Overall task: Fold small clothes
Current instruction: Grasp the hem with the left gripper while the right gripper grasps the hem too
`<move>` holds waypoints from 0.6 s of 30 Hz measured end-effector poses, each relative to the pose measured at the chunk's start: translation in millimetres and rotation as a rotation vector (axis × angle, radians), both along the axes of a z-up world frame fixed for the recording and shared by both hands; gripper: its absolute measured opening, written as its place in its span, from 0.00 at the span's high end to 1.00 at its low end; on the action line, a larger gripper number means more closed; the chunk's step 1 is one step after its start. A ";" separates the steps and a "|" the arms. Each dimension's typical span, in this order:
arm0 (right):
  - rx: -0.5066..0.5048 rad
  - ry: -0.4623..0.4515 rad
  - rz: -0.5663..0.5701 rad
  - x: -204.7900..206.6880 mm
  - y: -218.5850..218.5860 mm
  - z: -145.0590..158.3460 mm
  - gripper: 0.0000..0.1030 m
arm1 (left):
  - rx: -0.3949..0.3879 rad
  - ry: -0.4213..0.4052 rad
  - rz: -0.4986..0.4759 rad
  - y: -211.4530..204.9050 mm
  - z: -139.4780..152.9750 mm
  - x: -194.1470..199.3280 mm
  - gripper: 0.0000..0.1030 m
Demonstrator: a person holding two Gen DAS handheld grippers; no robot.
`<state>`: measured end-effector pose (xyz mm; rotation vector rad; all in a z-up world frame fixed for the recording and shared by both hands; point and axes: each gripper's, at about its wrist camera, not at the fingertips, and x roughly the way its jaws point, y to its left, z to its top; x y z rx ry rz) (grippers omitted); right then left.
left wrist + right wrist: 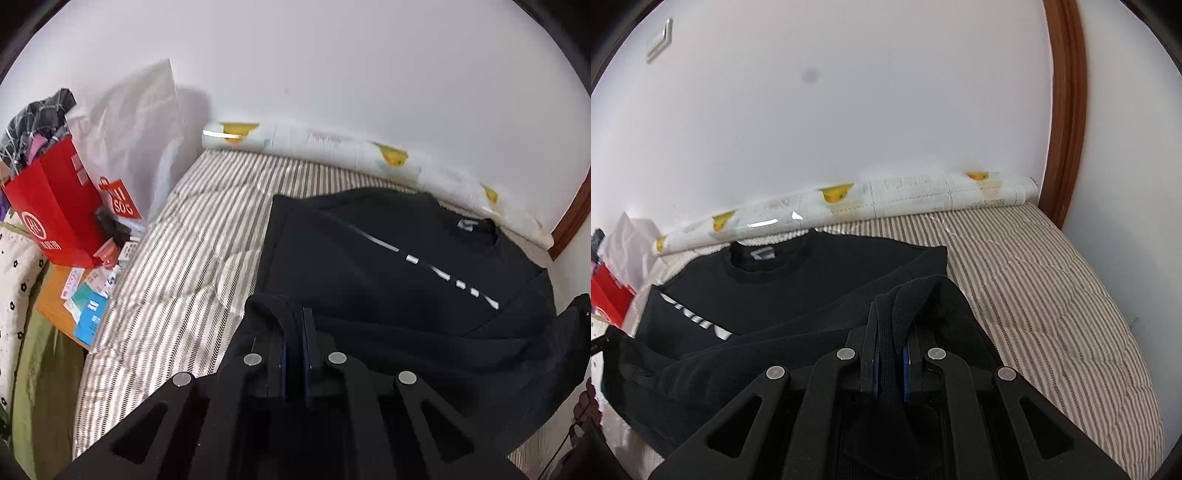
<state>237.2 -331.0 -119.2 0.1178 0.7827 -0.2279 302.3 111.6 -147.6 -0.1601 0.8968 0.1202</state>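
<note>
A black sweatshirt (388, 266) with white lettering lies on the striped bed, collar toward the wall; it also shows in the right wrist view (783, 291). My left gripper (295, 332) is shut on a fold of its black fabric at the near left edge. My right gripper (892, 332) is shut on a bunched fold of the same sweatshirt at its near right edge. The lower part of the garment is lifted and hangs between the two grippers.
The striped mattress (192, 251) runs to a white wall. A rolled printed sheet (332, 144) lies along the wall. A red shopping bag (55, 206), a white bag and small boxes sit at the left. A brown wooden frame (1067, 110) stands at the right.
</note>
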 end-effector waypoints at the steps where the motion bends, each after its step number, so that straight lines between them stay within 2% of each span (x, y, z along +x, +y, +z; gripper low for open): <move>1: -0.004 0.011 -0.004 2.9 -0.3 -5.8 0.92 | -0.003 0.005 0.001 0.1 -2.3 1.6 0.93; 7: -0.013 0.055 -0.022 9.8 -1.1 -25.3 0.91 | 0.000 0.036 0.000 -2.4 -11.1 6.8 0.93; 13: -0.025 0.062 -0.044 3.5 0.5 -20.6 0.87 | 0.003 0.024 -0.015 -2.6 -3.1 0.6 0.91; 15: -0.050 0.063 -0.043 -2.7 4.6 -14.7 0.82 | -0.019 0.016 -0.017 0.8 2.5 -5.0 0.91; 17: -0.058 0.066 -0.044 -9.9 7.2 -8.5 0.70 | -0.036 0.014 -0.023 3.1 7.2 -11.4 0.91; 18: -0.060 0.063 -0.044 -14.3 8.2 -5.0 0.67 | -0.040 0.007 -0.029 4.6 10.2 -17.1 0.90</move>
